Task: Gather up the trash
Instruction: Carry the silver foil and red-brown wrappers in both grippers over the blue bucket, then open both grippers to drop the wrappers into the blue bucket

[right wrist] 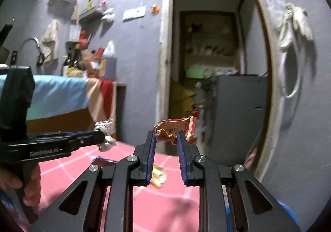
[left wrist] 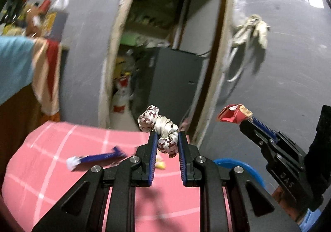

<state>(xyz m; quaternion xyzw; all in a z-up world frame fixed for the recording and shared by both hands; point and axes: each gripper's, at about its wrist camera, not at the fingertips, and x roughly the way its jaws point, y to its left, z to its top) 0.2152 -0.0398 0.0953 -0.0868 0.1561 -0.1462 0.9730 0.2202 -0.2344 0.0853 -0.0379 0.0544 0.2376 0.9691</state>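
Left wrist view: the left gripper [left wrist: 166, 145] is closed partway, its two blue-padded fingers [left wrist: 153, 153] pinching a crumpled white wrapper [left wrist: 163, 128] with dark red print, held up in the air above the pink checked table [left wrist: 62, 159]. On the table, toward its far edge, lie a blue wrapper [left wrist: 97, 158] and, just behind the left finger, a small yellow wrapper [left wrist: 161, 164]. To the right, the right gripper [left wrist: 249, 120] holds a crumpled red wrapper [left wrist: 231, 113] at its tip, clear of the table. The blue rim of a bin [left wrist: 240, 167] shows below, past the table's right edge. A doorway [left wrist: 165, 46] opens in the grey wall behind.

Right wrist view: the right gripper [right wrist: 165, 139] is likewise closed partway on the red wrapper [right wrist: 175, 129], which sticks up between the fingertips. Beneath it the yellow wrapper [right wrist: 158, 176] lies on the pink table [right wrist: 72, 168], with the blue wrapper [right wrist: 103, 159] farther toward the far edge. At left the left gripper [right wrist: 103, 136] carries the white wrapper [right wrist: 105, 133] over the table's far left corner. A cloth [right wrist: 295, 25] hangs on the wall right of the doorway [right wrist: 206, 56].
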